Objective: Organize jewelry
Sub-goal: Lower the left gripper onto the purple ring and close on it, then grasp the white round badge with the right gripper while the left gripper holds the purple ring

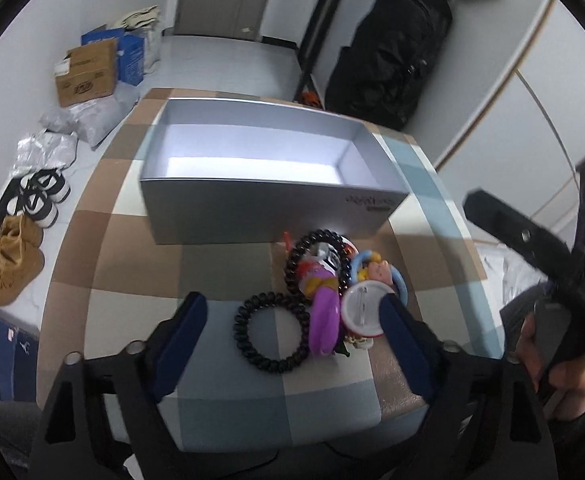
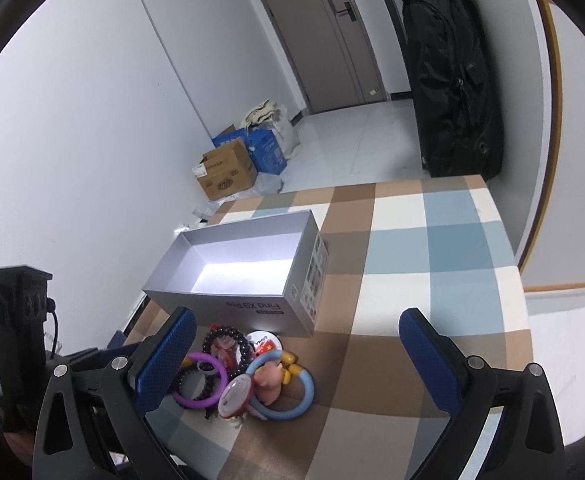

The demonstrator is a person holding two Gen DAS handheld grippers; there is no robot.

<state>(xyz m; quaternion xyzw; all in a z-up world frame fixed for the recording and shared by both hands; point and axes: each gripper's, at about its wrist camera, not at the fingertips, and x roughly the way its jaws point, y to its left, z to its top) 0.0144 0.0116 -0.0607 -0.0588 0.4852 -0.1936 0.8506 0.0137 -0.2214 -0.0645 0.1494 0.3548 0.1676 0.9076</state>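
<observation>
Left gripper (image 1: 292,316) is hanging wide open, holding nothing, over the jewelry pile low centre in its view. Right gripper (image 2: 296,344) is likewise spread wide and empty, with the pile at lower left of its frame.

Pile is sitting on the checked tablecloth (image 1: 228,400), just in front of the open grey box (image 1: 252,148), which is showing nothing inside.

- Black coil bracelet (image 1: 270,332): lying flat and apart enough for a clean pinch across its band. Judging it light, springy, likely to roll or flex.
- Black bead bracelet (image 2: 228,344), purple ring (image 2: 200,380), blue ring (image 2: 288,396) with pink figure: overlapping, probably light hard plastic, slippery; lifting one may drag neighbours.
- Round badge (image 1: 362,312): lying pin side up, flat, hard to get under.

Writing: box side is reading "Find X9 Pro" upside down in the right view; a second round badge (image 2: 266,342) is showing mirrored letters, not clear.
</observation>
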